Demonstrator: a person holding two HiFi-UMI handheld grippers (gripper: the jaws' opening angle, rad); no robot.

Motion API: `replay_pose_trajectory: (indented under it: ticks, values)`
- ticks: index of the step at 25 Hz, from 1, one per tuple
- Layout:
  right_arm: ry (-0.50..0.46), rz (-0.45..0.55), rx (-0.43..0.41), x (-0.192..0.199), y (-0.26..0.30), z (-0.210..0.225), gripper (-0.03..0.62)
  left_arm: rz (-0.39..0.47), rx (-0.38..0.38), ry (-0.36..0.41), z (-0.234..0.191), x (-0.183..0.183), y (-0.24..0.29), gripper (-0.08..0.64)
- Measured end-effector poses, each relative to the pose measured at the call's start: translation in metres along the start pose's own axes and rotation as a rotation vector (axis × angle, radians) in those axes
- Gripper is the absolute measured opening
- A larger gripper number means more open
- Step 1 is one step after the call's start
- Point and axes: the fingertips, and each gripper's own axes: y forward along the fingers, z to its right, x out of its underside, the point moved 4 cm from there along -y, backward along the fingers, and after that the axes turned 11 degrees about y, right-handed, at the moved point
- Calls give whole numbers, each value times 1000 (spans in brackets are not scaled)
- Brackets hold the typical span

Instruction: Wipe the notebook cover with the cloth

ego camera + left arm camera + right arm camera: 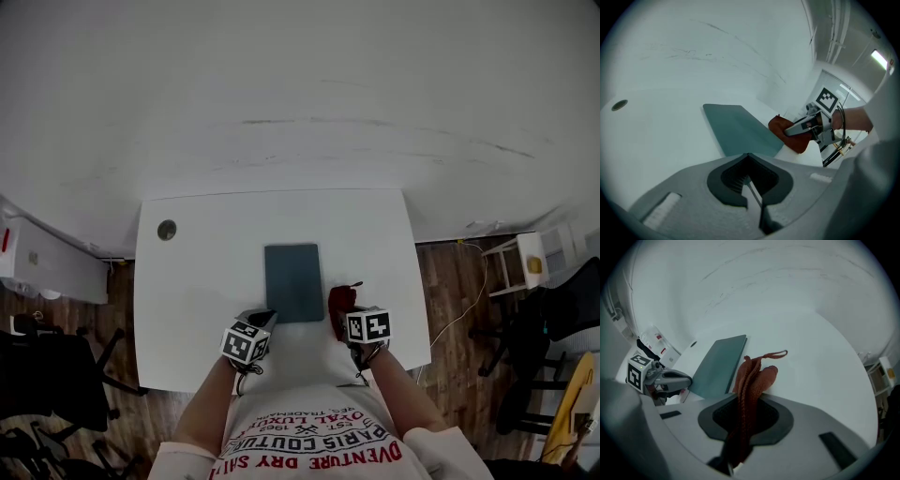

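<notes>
A dark teal notebook (292, 281) lies flat in the middle of the white table (197, 281). Just right of its near right corner is my right gripper (345, 311), shut on a rust-red cloth (341, 298). In the right gripper view the cloth (752, 378) hangs bunched from the jaws, beside the notebook (719, 363). My left gripper (264, 319) is at the notebook's near left corner, its jaws shut with nothing between them. The left gripper view shows the notebook (738, 127), the cloth (785, 131) and the right gripper (790, 133) beyond it.
A round cable hole (167, 230) sits in the table's far left part. Off the table's left stand a white cabinet (47, 262) and dark chairs (47, 375). To the right are a white stool (516, 262) and a black chair (562, 309).
</notes>
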Motion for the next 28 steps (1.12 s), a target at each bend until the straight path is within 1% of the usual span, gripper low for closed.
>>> replay_pose_trajectory:
  ticks: [3,5,9,11,13,16,19,25,28]
  values:
    - [24,33,-31,-3,-11,5,74,3,-19,-2,0,1,-1,9]
    - [12,62,-51,-6,-20,4,74,7,-24,-9,2,1,0,9]
    - [-63,120,-84,-13,-33,-9,74,10,-13,-30,0,0,0,9]
    - [-114,158,-97,-18,-40,-20,74,8,-44,-33,-3,-1,-5,10]
    - [-171,223,-102,-26,-52,-29,74,34,-91,-24,-3,-9,-13,9]
    - [-265,355,-99,-43,-73,-41,74,119,-143,12,-1,-38,-31,10]
    - [-329,475,-113,-60,-95,-55,74,217,-197,96,5,-77,-55,11]
    - [-406,675,-205,-93,-142,-83,75,470,-281,195,22,-158,-115,11]
    - [-450,774,-252,-109,-168,-100,75,555,-336,268,31,-190,-146,11]
